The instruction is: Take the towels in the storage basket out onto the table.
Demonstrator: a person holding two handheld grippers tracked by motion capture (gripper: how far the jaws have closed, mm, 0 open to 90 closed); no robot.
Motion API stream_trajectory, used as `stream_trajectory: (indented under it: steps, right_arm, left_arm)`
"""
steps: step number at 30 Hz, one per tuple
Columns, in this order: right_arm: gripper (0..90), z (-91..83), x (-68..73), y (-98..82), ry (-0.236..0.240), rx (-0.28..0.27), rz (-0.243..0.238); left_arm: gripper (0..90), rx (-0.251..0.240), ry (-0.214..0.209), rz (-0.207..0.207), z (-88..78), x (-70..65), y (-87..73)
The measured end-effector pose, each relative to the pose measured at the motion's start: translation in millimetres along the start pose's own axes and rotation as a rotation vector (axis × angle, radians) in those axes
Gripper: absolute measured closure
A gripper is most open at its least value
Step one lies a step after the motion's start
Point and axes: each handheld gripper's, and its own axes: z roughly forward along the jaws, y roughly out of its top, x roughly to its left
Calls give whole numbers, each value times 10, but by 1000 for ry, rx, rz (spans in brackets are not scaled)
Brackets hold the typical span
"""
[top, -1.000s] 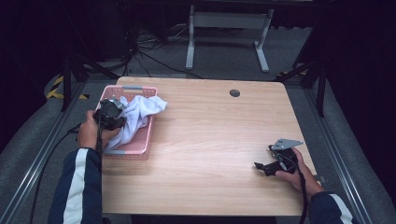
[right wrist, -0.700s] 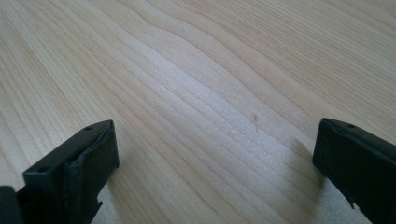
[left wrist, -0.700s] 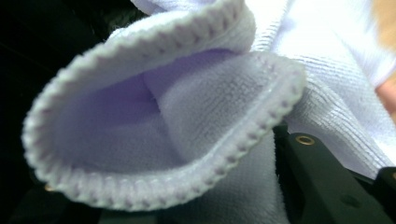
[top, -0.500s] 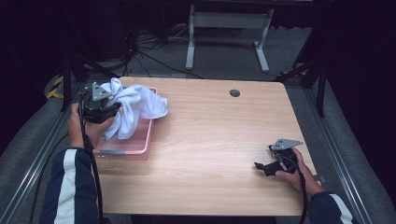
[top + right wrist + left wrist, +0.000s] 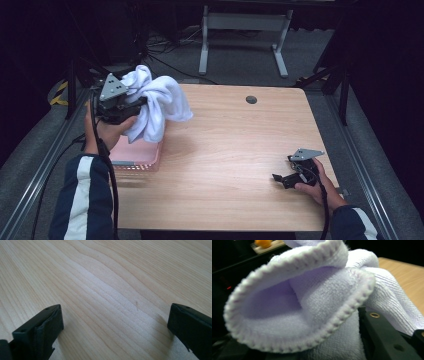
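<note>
A white towel [image 5: 155, 102] hangs bunched in the air above a pink basket [image 5: 137, 155] at the table's left side. My left gripper [image 5: 132, 107] is shut on it, held up by the left hand. In the left gripper view the towel's stitched hem and folds [image 5: 312, 302] crowd the lens, and one black jaw shows at the lower right. My right gripper [image 5: 285, 179] rests low over the table's front right corner. Its two black jaws stand wide apart in the right gripper view [image 5: 115, 322], with bare wood between them.
The wooden table [image 5: 235, 150] has a round dark cable hole [image 5: 251, 99] near its far edge. A metal frame stands on the floor beyond the table. Cables trail from both grippers toward the person.
My left gripper has lifted the towel out of the pink basket and carried it upward and toward the far left. The right gripper has stayed where it was.
</note>
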Motion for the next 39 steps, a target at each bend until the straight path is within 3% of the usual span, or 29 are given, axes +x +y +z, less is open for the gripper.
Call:
stream_trajectory:
  steps: [4,8,10,11,12,13,14,15,17,19,23,24,27,29,30,32,33,34,39]
  right_arm:
    - [5,0,0,0,0,0,0]
    - [5,-5,-1,-2,-2,2,1]
    - [5,-7,-3,-4,-3,2,4]
    - [5,-7,-3,-4,-3,2,4]
    - [5,-9,-6,-5,-6,1,10]
    - [5,-8,-10,-6,-9,2,10]
    - [5,-8,-10,-6,-9,2,10]
    - [5,-10,-12,-6,-12,3,11]
    - [5,-11,-18,-8,-17,3,12]
    - [5,-11,-18,-8,-16,2,13]
    - [5,-12,-21,-9,-17,3,11]
    - [5,-12,-21,-9,-17,2,13]
    - [5,-13,-22,-9,-19,3,16]
    - [5,-13,-24,-9,-19,3,17]
    - [5,-14,-23,-8,-17,2,21]
    - [5,-14,-24,-8,-17,3,20]
    - [5,-14,-25,-7,-17,4,19]
    - [5,-16,-26,-8,-18,4,20]
    - [16,-29,-33,-6,-15,16,11]
  left_arm:
    - [632,-40,-88,18,147,-272,88]
    - [632,-20,-192,52,423,-660,104]
    - [631,-14,-269,43,603,-879,58]
    - [631,-14,-269,43,603,-879,58]
    - [631,15,-300,60,778,-1067,8]
    - [631,31,-322,66,863,-1148,-19]
    - [631,31,-322,66,863,-1148,-19]
    - [631,48,-352,55,965,-1244,-58]
    - [629,74,-383,70,1133,-1387,-128]
    - [628,96,-394,80,1269,-1488,-199]
    - [614,128,-444,50,1499,-1633,-378]
    - [605,147,-436,62,1548,-1666,-421]
    - [555,199,-484,68,1668,-1722,-543]
    - [468,227,-471,61,1710,-1734,-581]
    - [399,232,-472,35,1726,-1730,-588]
    - [271,234,-451,24,1709,-1711,-563]
    - [220,216,-419,31,1662,-1697,-528]
    - [192,196,-422,23,1618,-1679,-502]
    - [161,131,-409,32,1357,-1591,-360]
